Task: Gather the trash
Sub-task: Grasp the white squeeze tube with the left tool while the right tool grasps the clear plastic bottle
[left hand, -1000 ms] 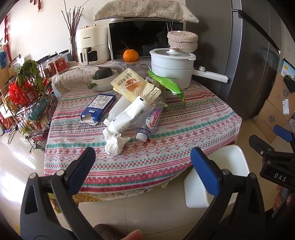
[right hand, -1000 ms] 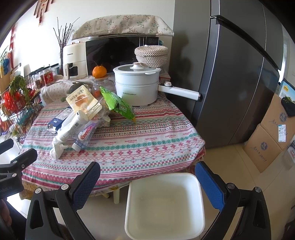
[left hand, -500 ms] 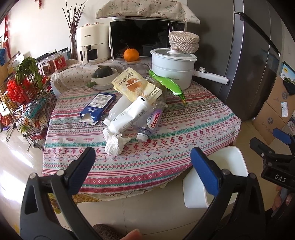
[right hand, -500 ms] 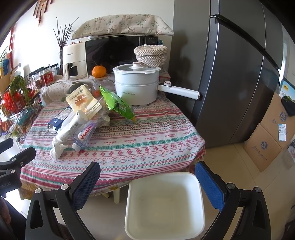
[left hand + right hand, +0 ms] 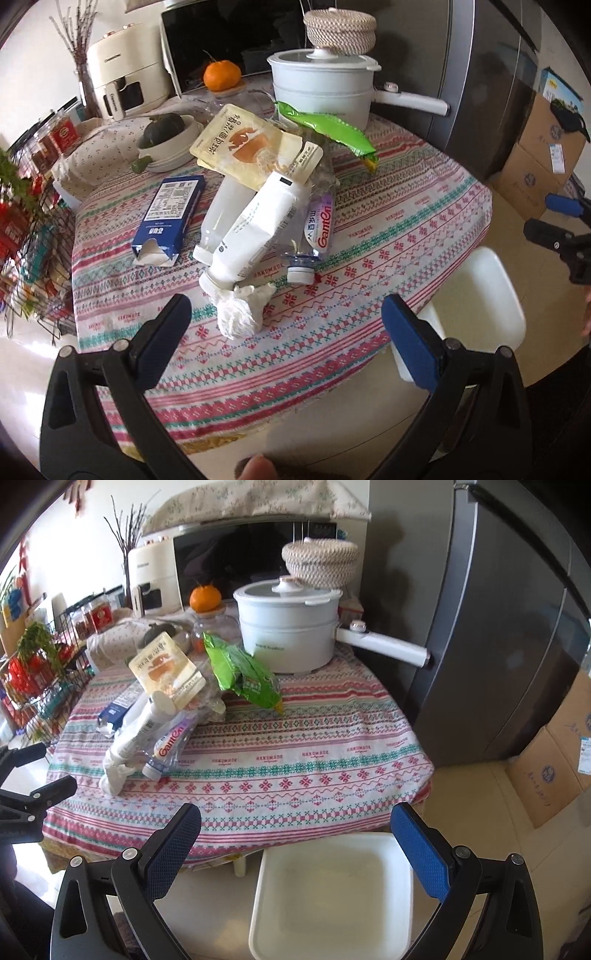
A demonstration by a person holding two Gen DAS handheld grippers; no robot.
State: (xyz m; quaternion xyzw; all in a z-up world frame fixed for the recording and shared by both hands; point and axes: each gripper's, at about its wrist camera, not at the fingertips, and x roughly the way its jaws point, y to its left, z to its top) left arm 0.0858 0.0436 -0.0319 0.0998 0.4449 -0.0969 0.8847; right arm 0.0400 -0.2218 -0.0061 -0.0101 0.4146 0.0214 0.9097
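We hold both grippers, left (image 5: 286, 317) and right (image 5: 295, 829), wide open; the white bin (image 5: 332, 893) beside the table (image 5: 295, 760) holds nothing.

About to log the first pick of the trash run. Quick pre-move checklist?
1. Left gripper open, holding nothing: ok.
2. Right gripper open, holding nothing: ok.
3. Crumpled white tissue wad nearest the left gripper, nothing lying on top of it: ok.
4. White square plastic bin on the floor by the table edge, nothing visible inside: ok.
5. White squeezed tube lies across the clear crushed bottle, so lifting one may shift the other: not ok.
6. Weight of the blue carton: cannot tell.
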